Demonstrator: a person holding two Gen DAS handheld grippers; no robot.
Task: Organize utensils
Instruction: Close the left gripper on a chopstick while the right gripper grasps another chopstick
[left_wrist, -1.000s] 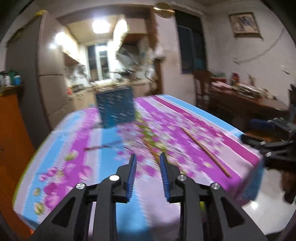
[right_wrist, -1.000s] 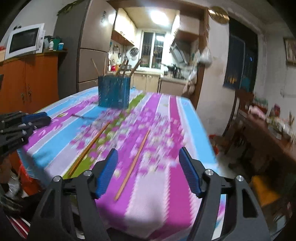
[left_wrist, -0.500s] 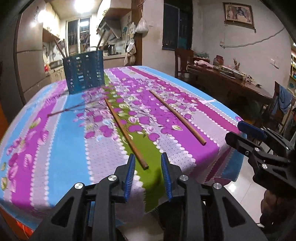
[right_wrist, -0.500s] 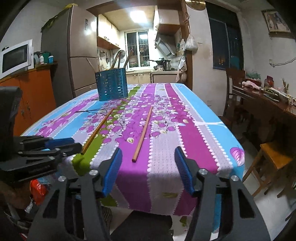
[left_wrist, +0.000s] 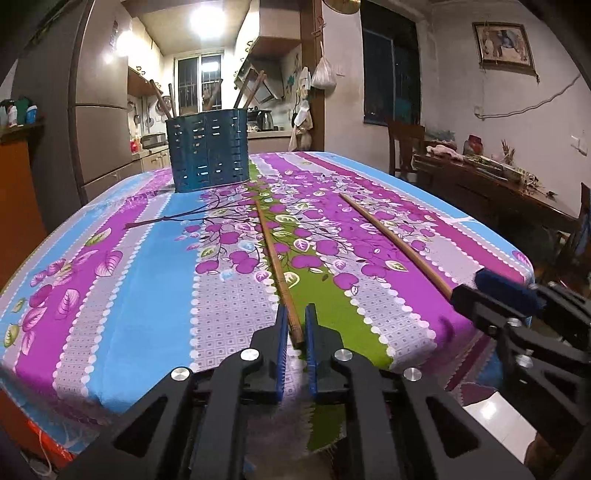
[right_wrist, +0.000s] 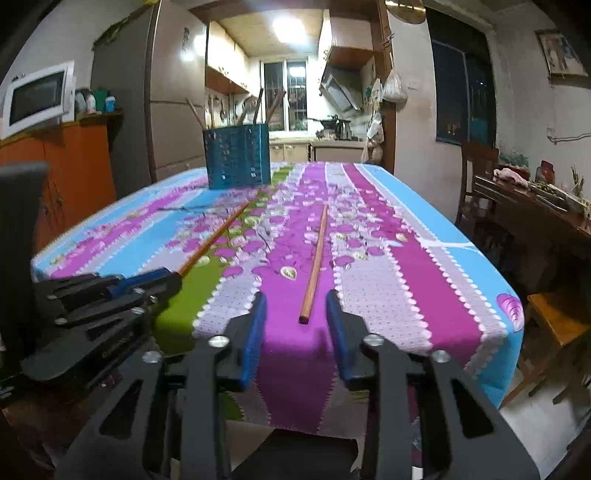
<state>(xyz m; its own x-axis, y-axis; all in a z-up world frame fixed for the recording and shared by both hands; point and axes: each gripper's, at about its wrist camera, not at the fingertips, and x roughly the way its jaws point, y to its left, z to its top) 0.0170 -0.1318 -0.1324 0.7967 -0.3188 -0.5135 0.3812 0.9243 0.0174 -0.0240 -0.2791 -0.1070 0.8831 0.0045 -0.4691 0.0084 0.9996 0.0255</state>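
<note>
Wooden chopstick (left_wrist: 277, 266) between jaws, blue holder (left_wrist: 207, 152)

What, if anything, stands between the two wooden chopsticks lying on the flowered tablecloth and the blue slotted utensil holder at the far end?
Nothing visible does. Between the left chopstick, the right chopstick and the blue slotted utensil holder lies only bare tablecloth. The holder already has utensils standing in it.

Both wrist fisheyes sitting low at the near edge of the floral striped tablecloth (left_wrist: 166, 295), looking along their blue-padded fingers, sharing the perforated blue utensil holder (right_wrist: 238, 155) far ahead, each catching the other claw beside it.
</note>
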